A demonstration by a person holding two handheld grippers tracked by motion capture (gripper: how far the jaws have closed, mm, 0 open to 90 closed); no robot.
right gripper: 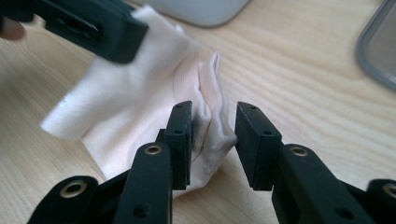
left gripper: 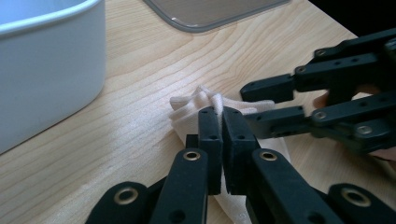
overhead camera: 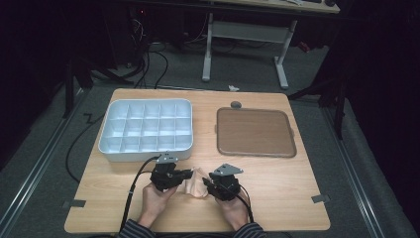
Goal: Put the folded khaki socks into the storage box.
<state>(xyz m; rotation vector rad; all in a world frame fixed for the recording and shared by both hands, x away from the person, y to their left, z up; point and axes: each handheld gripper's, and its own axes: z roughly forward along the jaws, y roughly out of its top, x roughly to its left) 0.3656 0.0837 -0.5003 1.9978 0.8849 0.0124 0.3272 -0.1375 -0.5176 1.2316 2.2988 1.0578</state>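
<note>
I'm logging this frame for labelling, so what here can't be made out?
- Cloth: high view, too small to tell what garment it is; both grippers cover its ends.
- Divided tray: its compartments' contents, too small.
- Left gripper: cloth under its shut jaws hidden.

A soft, finely knit cream cloth lies on the matt pale grained wooden table, beside a smooth white plastic compartment tray and matt black grippers.
</note>
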